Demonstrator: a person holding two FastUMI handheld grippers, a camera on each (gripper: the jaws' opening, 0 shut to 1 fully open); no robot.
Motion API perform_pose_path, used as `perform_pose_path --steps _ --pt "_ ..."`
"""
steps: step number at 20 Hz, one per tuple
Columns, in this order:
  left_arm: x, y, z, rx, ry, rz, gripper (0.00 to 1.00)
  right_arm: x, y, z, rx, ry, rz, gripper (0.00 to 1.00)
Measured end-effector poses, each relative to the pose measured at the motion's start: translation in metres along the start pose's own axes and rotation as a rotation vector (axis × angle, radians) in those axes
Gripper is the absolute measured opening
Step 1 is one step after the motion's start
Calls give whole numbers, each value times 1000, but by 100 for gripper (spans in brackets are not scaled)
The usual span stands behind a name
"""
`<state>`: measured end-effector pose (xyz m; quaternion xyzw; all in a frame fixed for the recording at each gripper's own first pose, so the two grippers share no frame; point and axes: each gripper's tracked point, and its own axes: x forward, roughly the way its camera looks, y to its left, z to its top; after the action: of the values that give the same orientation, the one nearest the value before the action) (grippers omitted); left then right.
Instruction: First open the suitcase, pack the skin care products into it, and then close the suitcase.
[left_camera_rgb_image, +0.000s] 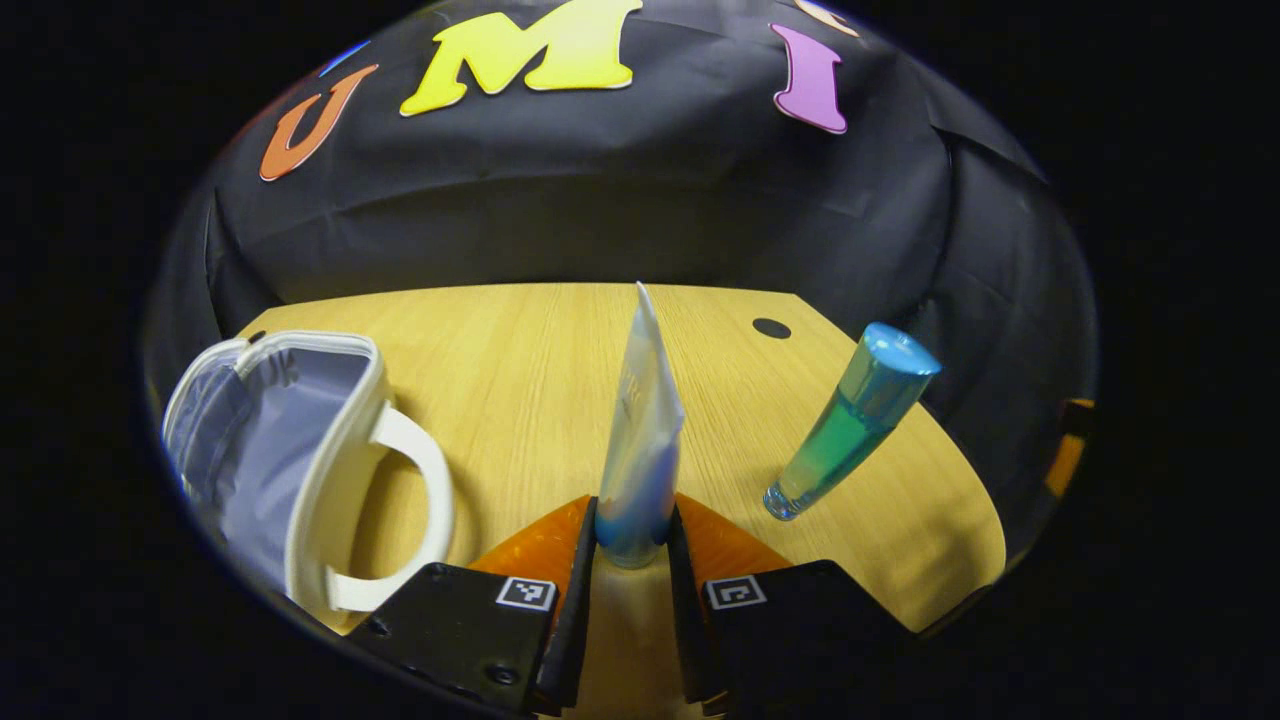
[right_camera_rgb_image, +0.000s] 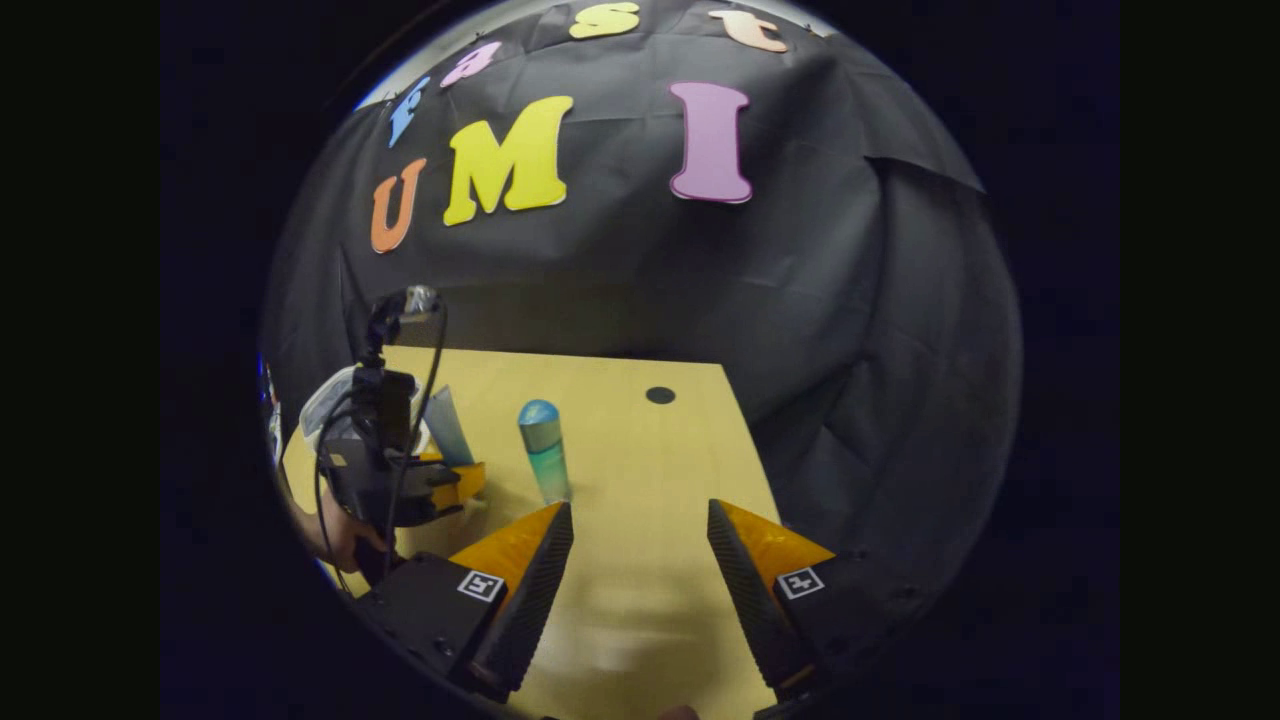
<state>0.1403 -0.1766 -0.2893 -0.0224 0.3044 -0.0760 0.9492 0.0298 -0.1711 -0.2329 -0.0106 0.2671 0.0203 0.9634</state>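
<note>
Black cloth walls close in a pale wooden counter (left_camera_rgb_image: 520, 340), so not much room to swing around. The left tool (left_camera_rgb_image: 634, 545) is pinched tight on the cap end of a white-and-blue squeeze tube (left_camera_rgb_image: 640, 430), which stands nearly upright between the fingers, crimped end pointing up and away. The small white suitcase with a curved handle (left_camera_rgb_image: 300, 470) lies open just to the left of it, pale grey lining showing.

Biggest worry, I'd guess: the grip is low on a soft, tapering tube, so it could swivel or slide out while being carried over to the case. It could also clip the suitcase rim or the handle on the way in and nudge the case. The tall clear bottle with blue-green liquid and a blue cap (left_camera_rgb_image: 850, 425) stands free to the right, and looks tippy enough that a stray bump would topple it.

Over in the right gripper view, the right tool (right_camera_rgb_image: 640, 560) hangs above bare counter with its fingers spread wide, holding nothing, angled down toward the wood. You can see the left tool (right_camera_rgb_image: 445, 480) farther off there, a hand (right_camera_rgb_image: 335, 535) gripping it from below.
</note>
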Motion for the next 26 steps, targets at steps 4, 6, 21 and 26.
perform_pose_path --steps 4,6,21,26 --pt "-39 17 17 11 -29 26 40 43 34 -3 33 4 68 80" --pt "-57 27 22 -2 -31 37 40 65 48 -7 54 16 92 80" --pt "-136 151 11 -150 5 228 40 147 77 -23 86 47 53 45" --pt "-147 191 7 -163 25 246 41 153 78 -20 95 63 24 36"
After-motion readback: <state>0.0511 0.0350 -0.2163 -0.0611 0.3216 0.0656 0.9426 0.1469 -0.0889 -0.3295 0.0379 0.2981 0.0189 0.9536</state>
